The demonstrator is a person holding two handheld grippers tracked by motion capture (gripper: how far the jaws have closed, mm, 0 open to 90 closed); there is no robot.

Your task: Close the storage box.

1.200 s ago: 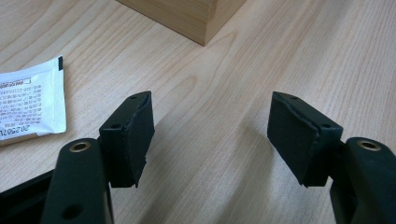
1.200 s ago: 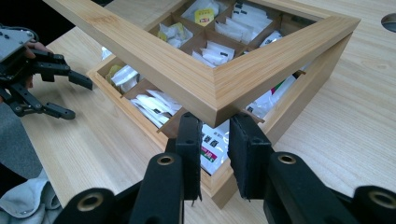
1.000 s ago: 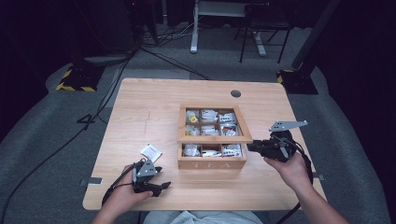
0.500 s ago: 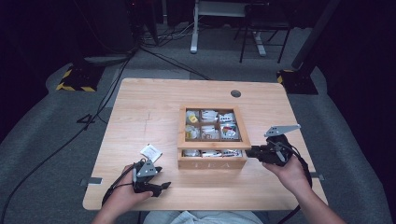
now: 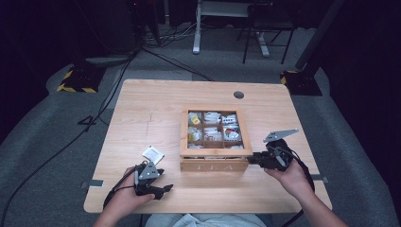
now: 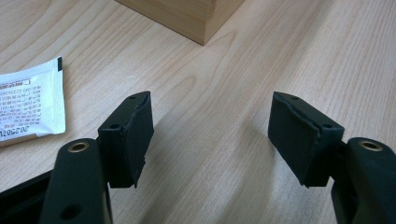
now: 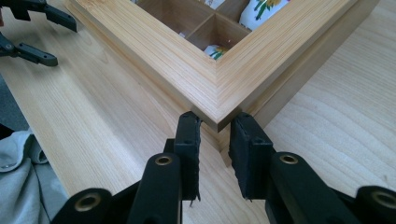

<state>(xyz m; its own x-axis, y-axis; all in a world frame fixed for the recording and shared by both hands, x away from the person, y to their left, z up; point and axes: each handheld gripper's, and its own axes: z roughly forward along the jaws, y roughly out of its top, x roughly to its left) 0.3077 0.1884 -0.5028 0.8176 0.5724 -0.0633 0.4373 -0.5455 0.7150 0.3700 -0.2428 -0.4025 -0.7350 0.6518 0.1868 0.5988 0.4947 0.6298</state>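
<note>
Dark floor and cables ring a pale wooden table (image 5: 142, 109). On it, the wooden tea box (image 5: 215, 163) sits directly ahead of the right gripper (image 7: 215, 133), its near corner pointing between the 2 narrowly parted jaws, which straddle the corner's lid edge; whether the pads actually press the wood I cannot tell. This hand is clearly nearer the box. Off to that gripper's far side, the left gripper (image 6: 212, 133) rests wide open, gripping nothing, with a white sachet (image 6: 25, 105) just beside its left jaw.
</note>
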